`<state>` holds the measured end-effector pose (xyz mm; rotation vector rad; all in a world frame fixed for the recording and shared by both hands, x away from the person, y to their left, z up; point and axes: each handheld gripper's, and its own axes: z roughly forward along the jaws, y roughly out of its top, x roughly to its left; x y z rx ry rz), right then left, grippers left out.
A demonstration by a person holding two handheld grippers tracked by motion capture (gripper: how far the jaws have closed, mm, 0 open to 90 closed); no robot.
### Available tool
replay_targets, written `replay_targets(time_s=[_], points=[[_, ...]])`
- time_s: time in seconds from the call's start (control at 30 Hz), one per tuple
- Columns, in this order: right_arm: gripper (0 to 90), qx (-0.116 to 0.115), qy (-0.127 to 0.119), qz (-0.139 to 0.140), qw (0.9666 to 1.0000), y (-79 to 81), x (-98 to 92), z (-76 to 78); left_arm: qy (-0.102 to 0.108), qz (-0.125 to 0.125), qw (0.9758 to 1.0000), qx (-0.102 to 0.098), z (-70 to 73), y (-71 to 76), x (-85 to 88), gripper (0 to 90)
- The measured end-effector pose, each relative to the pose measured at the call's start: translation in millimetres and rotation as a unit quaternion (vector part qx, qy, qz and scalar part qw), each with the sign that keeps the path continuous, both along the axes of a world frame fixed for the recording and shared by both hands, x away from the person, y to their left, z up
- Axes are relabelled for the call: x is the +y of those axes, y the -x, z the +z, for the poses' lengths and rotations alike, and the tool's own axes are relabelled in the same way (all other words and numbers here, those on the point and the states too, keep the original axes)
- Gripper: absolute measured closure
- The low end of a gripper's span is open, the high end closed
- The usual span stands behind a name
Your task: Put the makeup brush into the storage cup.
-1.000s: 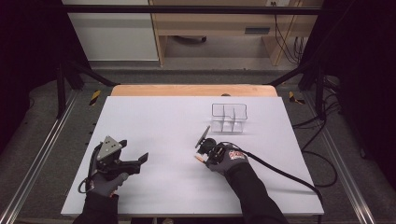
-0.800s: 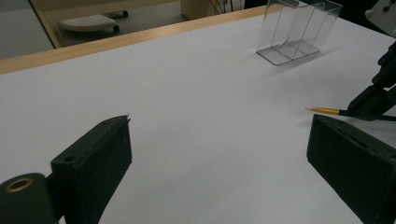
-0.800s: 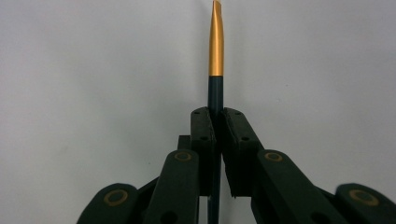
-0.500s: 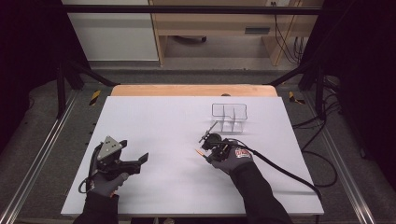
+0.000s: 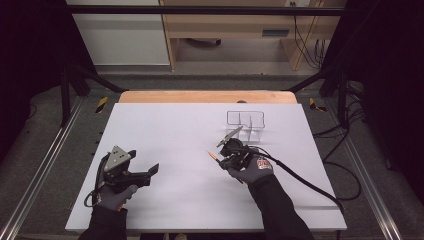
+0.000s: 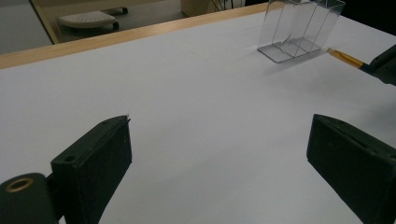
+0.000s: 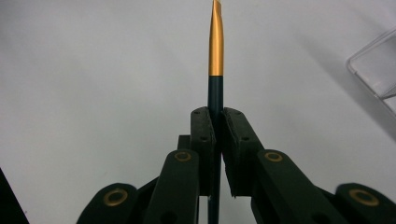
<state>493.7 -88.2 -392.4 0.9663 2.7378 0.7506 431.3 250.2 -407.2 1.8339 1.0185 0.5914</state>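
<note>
My right gripper (image 5: 222, 160) is shut on a thin stick (image 7: 215, 42) with a dark shaft and a gold-orange end. The stick's tip (image 5: 212, 154) points left, just above the white table. In the right gripper view the jaws pinch the dark shaft, and the gold end sticks out ahead of them (image 7: 218, 114). A clear plastic box with dividers (image 5: 245, 122) stands upright just beyond this gripper, a little to its right. My left gripper (image 5: 142, 161) rests at the front left, open wide with nothing between its jaws (image 6: 219, 126). Farther off in that view are the box (image 6: 299, 28) and the stick (image 6: 345, 57).
The white table top (image 5: 165, 130) has a wooden strip (image 5: 205, 96) along its far edge. A black cable (image 5: 305, 182) trails from the right gripper across the table to the right. Metal rails (image 5: 45, 165) run along both sides.
The right gripper has turned slightly with the stick, so its orange tip now lies a little farther from the front edge. The left gripper has not moved.
</note>
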Motion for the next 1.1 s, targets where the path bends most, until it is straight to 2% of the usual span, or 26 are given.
replay_targets(time_s=[0.13,0.23,0.3,0.47,0.63,0.67,0.7,0.77,0.9,1.1], points=[[83.5,-0.024,-0.034,-0.009,0.9991,2.4,-3.6,7.0,0.001,0.003,1.0000,0.000,-0.1,0.0,0.9,5.8],[83.5,-0.037,-0.046,-0.012,0.9982,3.5,-4.6,9.6,0.002,0.003,1.0000,0.000,0.1,0.2,1.4,5.8],[83.5,-0.059,-0.068,-0.020,0.9958,4.7,-7.2,14.4,0.002,0.003,1.0000,-0.001,0.8,0.1,1.8,5.8],[83.5,-0.082,-0.104,-0.035,0.9905,4.8,-12.3,22.9,0.004,0.007,1.0000,-0.001,0.4,-0.6,2.8,5.8],[83.5,-0.101,-0.130,-0.047,0.9852,6.3,-17.3,28.7,0.005,0.007,1.0000,-0.002,1.0,0.0,3.3,5.8],[83.5,-0.101,-0.130,-0.047,0.9852,6.3,-17.3,28.7,0.005,0.007,1.0000,-0.002,1.0,0.0,3.3,5.8],[83.5,-0.110,-0.142,-0.053,0.9824,7.3,-19.1,31.3,0.006,0.007,1.0000,-0.003,1.4,0.5,3.8,5.8],[83.5,-0.115,-0.150,-0.054,0.9805,8.1,-20.7,33.8,0.007,0.008,0.9999,-0.005,2.1,0.9,3.9,5.8],[83.5,-0.134,-0.172,-0.065,0.9736,8.5,-25.8,39.7,0.007,0.006,0.9999,-0.007,3.2,2.1,3.7,5.8],[83.5,-0.151,-0.197,-0.082,0.9652,6.7,-34.1,48.4,0.006,0.006,0.9999,-0.006,2.8,1.6,3.6,5.7]])
